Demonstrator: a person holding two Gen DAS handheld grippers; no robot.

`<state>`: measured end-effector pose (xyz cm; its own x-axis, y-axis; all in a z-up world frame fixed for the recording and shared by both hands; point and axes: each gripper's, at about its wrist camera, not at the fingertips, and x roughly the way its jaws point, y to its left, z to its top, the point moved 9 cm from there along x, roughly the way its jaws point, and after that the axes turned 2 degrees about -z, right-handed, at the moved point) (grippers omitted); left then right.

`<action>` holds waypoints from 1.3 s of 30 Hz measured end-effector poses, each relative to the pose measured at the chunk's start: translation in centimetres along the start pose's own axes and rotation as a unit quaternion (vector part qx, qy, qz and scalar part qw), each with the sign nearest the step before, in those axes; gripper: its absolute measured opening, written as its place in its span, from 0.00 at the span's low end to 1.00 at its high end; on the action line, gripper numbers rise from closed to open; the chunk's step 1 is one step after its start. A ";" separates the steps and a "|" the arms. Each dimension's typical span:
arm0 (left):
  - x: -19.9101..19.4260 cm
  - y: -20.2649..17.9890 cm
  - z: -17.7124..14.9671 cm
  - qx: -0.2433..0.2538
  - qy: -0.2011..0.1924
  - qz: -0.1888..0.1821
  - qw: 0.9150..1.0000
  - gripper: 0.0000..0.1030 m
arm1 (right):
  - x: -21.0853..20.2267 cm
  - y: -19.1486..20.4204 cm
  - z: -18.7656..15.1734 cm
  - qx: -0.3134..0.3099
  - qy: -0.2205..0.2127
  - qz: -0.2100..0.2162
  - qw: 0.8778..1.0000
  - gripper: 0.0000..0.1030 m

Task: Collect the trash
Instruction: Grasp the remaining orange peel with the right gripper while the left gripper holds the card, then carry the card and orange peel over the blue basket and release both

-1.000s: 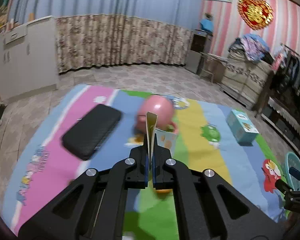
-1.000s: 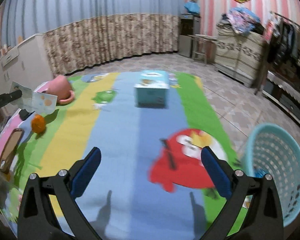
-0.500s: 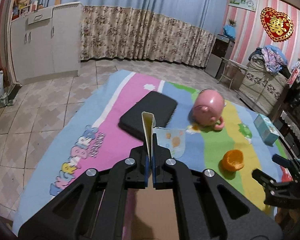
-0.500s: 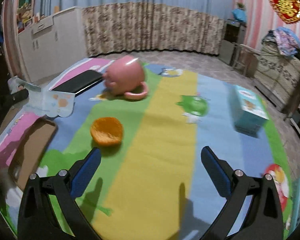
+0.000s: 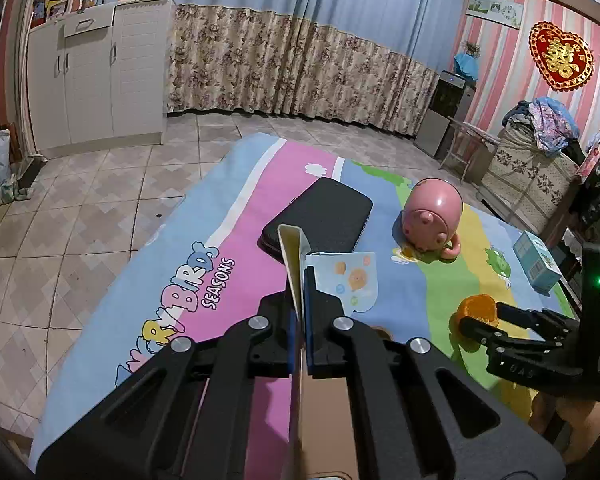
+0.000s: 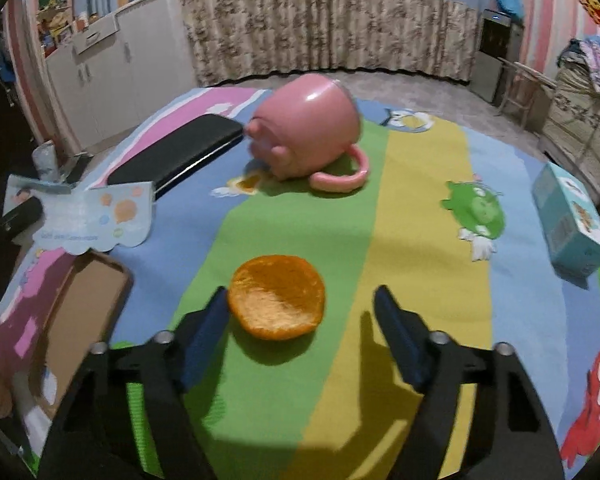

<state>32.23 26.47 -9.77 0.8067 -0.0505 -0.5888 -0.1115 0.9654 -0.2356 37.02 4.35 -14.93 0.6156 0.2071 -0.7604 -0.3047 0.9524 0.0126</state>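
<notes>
My left gripper (image 5: pixel 299 280) is shut on a light blue paper card (image 5: pixel 348 280) printed with coloured bubbles, held above the play mat; the card also shows at the left of the right wrist view (image 6: pixel 96 220). An orange peel cup (image 6: pixel 277 297) lies on the green stripe of the mat. My right gripper (image 6: pixel 302 304) is open and low over the mat, its left finger right beside the peel, which sits between the fingers toward the left. In the left wrist view the right gripper (image 5: pixel 480 320) reaches in at the peel (image 5: pixel 478 309).
A pink pig-shaped mug (image 6: pixel 306 128) lies on its side beyond the peel. A black flat case (image 6: pixel 176 156) lies at the far left, a teal box (image 6: pixel 572 220) at the right, a brown cardboard piece (image 6: pixel 80 312) at the near left. White cabinets (image 5: pixel 96 72) stand beyond the mat.
My right gripper has swung left from the basket side and come down close to the orange peel. My left gripper has lifted and turned left, the paper card held throughout.
</notes>
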 end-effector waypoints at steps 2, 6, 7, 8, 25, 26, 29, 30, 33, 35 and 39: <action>-0.1 0.0 0.0 0.001 0.000 0.001 1.000 0.01 | -0.3 0.5 0.0 -0.009 -0.004 0.006 1.000 0.46; -0.5 -0.2 0.2 0.004 -0.005 0.004 1.000 0.01 | -1.6 0.4 -0.1 -0.017 -0.017 -0.002 1.000 0.39; -0.8 -0.3 0.4 0.006 -0.008 0.004 1.000 0.00 | -1.9 0.3 -0.1 -0.018 -0.020 -0.004 1.000 0.39; -1.0 -0.6 0.5 0.008 -0.011 0.005 1.000 0.00 | -2.2 0.0 -0.1 -0.017 -0.024 -0.007 1.000 0.39; -7.0 -15.0 2.7 0.077 -0.057 -0.072 0.993 0.00 | -16.4 -14.1 -3.3 0.069 -0.110 -0.086 0.988 0.39; -7.2 -16.4 2.4 0.082 -0.056 -0.081 0.992 0.00 | -17.2 -15.2 -3.7 0.076 -0.112 -0.093 0.986 0.39; -7.7 -20.2 1.3 0.093 -0.050 -0.107 0.989 0.00 | -20.5 -20.3 -6.0 0.110 -0.122 -0.131 0.978 0.39; -7.8 -21.9 0.8 0.098 -0.047 -0.119 0.987 0.00 | -21.3 -21.6 -6.6 0.119 -0.126 -0.140 0.975 0.39; -8.2 -25.9 -0.6 0.112 -0.040 -0.145 0.982 0.00 | -24.4 -26.4 -9.2 0.156 -0.140 -0.175 0.962 0.39; -8.4 -28.5 -1.5 0.122 -0.034 -0.161 0.979 0.00 | -26.0 -29.3 -11.0 0.176 -0.145 -0.201 0.953 0.39; -8.8 -33.0 -3.2 0.141 -0.026 -0.188 0.971 0.00 | -27.9 -33.7 -14.0 0.215 -0.153 -0.230 0.937 0.39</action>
<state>26.96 -5.80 0.72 0.7886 -0.4080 -0.4601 0.3554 0.9130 -0.2004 19.89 -36.66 -3.26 0.8095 -0.2557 -0.5286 0.3245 0.9451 0.0396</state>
